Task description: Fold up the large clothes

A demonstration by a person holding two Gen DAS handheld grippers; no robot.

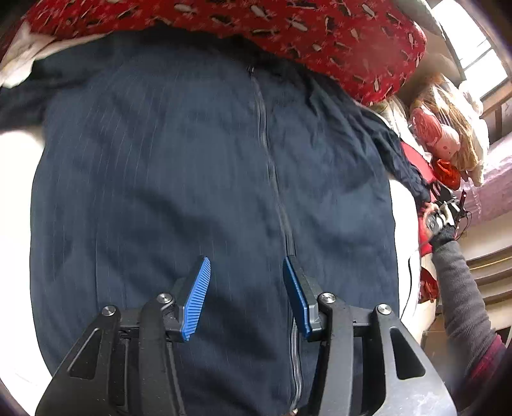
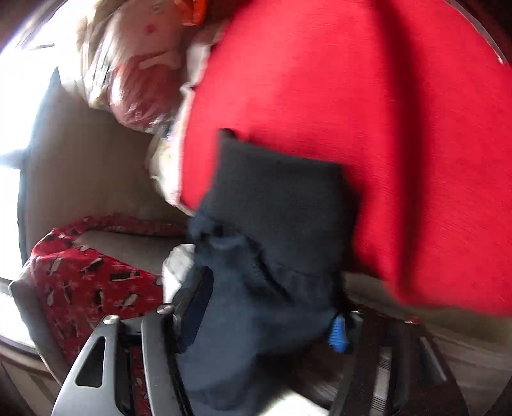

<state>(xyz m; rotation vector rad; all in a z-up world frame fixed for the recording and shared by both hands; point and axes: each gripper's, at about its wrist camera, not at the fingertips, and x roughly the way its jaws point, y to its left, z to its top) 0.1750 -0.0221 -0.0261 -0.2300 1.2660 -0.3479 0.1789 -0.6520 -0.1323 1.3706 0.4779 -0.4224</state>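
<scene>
A large dark navy zip-up jacket (image 1: 179, 179) lies spread flat on a white bed, its zipper (image 1: 272, 179) running down the middle. My left gripper (image 1: 246, 272) is open above the jacket's lower front, blue pads either side of the zipper, holding nothing. My right gripper (image 1: 440, 214) shows far right at the end of the jacket's sleeve (image 1: 396, 153). In the right wrist view the sleeve cuff (image 2: 275, 217) fills the space between the fingers of my right gripper (image 2: 268, 307), which is shut on it.
A red patterned pillow (image 1: 288, 28) lies along the jacket's top edge; it also shows in the right wrist view (image 2: 86, 281). A plain red cloth (image 2: 368, 112) lies behind the cuff. A bagged doll (image 1: 438, 137) and other bundles sit at the right.
</scene>
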